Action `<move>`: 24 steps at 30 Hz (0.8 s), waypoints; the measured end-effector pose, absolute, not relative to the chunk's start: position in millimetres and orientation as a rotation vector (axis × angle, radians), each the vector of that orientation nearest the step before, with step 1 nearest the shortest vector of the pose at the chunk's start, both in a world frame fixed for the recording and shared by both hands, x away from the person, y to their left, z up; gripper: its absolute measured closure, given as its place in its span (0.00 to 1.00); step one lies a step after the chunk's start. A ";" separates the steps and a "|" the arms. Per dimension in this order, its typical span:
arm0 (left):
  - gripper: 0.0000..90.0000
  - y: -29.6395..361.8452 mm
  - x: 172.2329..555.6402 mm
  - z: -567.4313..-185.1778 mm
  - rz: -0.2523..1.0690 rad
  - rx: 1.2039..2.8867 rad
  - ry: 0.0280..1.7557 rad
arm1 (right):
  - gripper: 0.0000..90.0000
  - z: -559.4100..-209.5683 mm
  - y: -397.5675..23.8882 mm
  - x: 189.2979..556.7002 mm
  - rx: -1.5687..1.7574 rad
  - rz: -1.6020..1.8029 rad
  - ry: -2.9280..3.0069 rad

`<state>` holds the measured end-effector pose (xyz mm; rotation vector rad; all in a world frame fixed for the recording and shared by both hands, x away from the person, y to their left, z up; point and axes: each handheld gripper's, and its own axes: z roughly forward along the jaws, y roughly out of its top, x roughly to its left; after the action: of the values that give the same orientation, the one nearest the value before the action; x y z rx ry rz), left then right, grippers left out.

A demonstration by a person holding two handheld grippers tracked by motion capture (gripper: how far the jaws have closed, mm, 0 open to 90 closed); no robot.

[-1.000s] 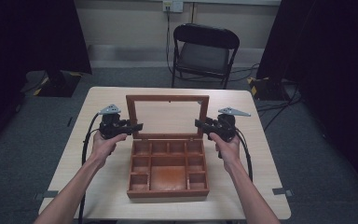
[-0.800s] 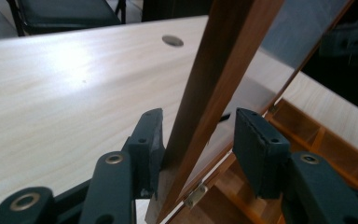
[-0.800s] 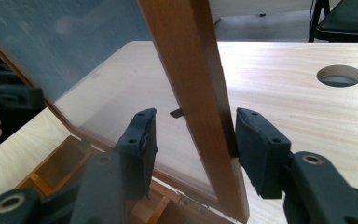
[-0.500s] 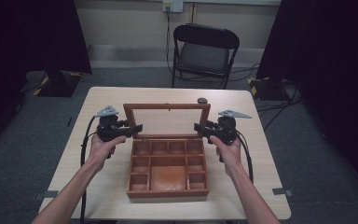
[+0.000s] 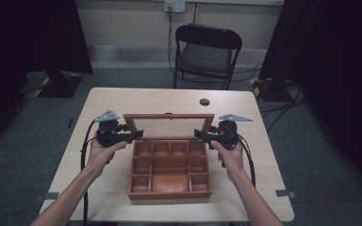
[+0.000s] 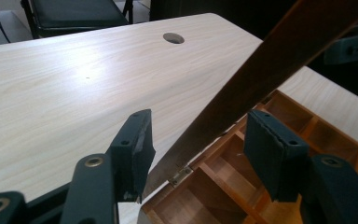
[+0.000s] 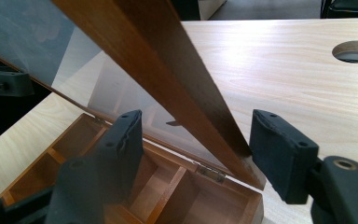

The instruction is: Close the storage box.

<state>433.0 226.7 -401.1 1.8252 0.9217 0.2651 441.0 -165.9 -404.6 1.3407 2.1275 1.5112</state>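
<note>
A wooden compartment box (image 5: 169,169) sits on the light wooden tabletop (image 5: 122,101) in the lower middle of the high view, its glass-paned lid (image 5: 168,126) raised and leaning back on its hinges along the box's far edge. The left hand-held gripper (image 5: 134,137) sits at the lid's left frame edge, left of centre in the frame, and the right hand-held gripper (image 5: 201,134) at the lid's right frame edge, right of centre.

In the left gripper view, the dark wooden frame bar of the lid (image 6: 261,79) slants from upper right down between the two spread pads; the left-hand pad (image 6: 137,149) lies right against the bar, while the right-hand pad stands clear of it. Its jaws have just been opening, with the frame bar between them. A brass hinge (image 6: 181,174) shows near the bottom centre.

In the right gripper view, the lid's frame bar (image 7: 168,70) runs from the top down between the spread pads (image 7: 279,149), with a gap on both sides. Its jaws have just been opening too.

A round cable hole (image 5: 204,101) lies in the tabletop beyond the lid, and a black folding chair (image 5: 207,52) stands at the top centre.
</note>
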 end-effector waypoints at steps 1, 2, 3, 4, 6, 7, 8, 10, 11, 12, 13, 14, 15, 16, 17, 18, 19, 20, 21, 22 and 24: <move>0.44 227.5 431.4 -401.2 0.269 1.817 0.930 | 0.37 -404.6 -166.5 441.5 1.355 1.514 2.136; 0.42 228.0 430.9 -401.4 0.268 1.821 0.927 | 0.35 -404.8 -166.7 441.6 1.365 1.516 2.137; 0.40 228.3 430.6 -402.0 0.263 1.818 0.928 | 0.33 -405.1 -166.7 441.4 1.375 1.511 2.138; 0.40 228.7 430.2 -402.4 0.256 1.815 0.924 | 0.31 -405.4 -166.6 441.1 1.380 1.510 2.143; 0.40 228.3 429.8 -403.0 0.251 1.814 0.922 | 0.29 -405.9 -166.1 439.0 1.386 1.504 2.156; 0.42 226.9 427.6 -404.4 0.261 1.815 0.914 | 0.29 -406.2 -166.1 437.7 1.380 1.498 2.158; 0.43 226.9 427.6 -404.4 0.261 1.815 0.914 | 0.29 -406.2 -166.1 437.7 1.380 1.498 2.158; 0.42 223.7 424.9 -406.5 0.261 1.833 0.913 | 0.29 -406.0 -165.4 432.7 1.379 1.493 2.150; 0.41 223.0 424.3 -407.0 0.259 1.839 0.912 | 0.28 -405.7 -165.2 431.2 1.375 1.487 2.153; 0.40 223.0 424.3 -407.0 0.259 1.839 0.912 | 0.28 -405.4 -164.8 429.6 1.372 1.479 2.159; 0.39 222.5 423.1 -407.0 0.253 1.849 0.919 | 0.28 -405.4 -164.9 428.1 1.371 1.472 2.165; 0.38 222.5 423.1 -407.0 0.253 1.849 0.919 | 0.28 -405.4 -164.9 428.1 1.371 1.472 2.165; 0.37 221.2 422.1 -408.0 0.239 1.858 0.925 | 0.28 -405.8 -165.4 425.2 1.373 1.467 2.175; 0.37 220.3 421.2 -408.2 0.243 1.878 0.922 | 0.28 -406.1 -166.0 424.0 1.371 1.468 2.182; 0.37 220.3 421.2 -408.2 0.243 1.878 0.922 | 0.28 -406.1 -166.0 424.0 1.371 1.468 2.182; 0.37 218.9 419.7 -408.4 0.245 1.887 0.924 | 0.28 -406.5 -166.7 423.1 1.372 1.465 2.195; 0.36 218.0 418.6 -409.0 0.234 1.876 0.929 | 0.28 -407.9 -167.9 422.5 1.374 1.472 2.205; 0.36 217.8 418.0 -409.3 0.228 1.870 0.930 | 0.28 -410.1 -169.4 421.2 1.392 1.491 2.202; 0.34 216.1 416.0 -409.4 0.239 1.877 0.921 | 0.28 -411.0 -169.8 420.6 1.395 1.492 2.201; 0.34 216.1 416.0 -409.4 0.239 1.877 0.921 | 0.28 -411.0 -169.8 420.6 1.395 1.492 2.201; 0.31 215.5 415.2 -410.9 0.245 1.886 0.914 | 0.28 -412.3 -170.1 418.9 1.392 1.479 2.218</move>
<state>415.2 215.5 -410.9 1.8863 0.9137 0.2445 418.9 -170.1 -412.3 1.3919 2.2176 1.4791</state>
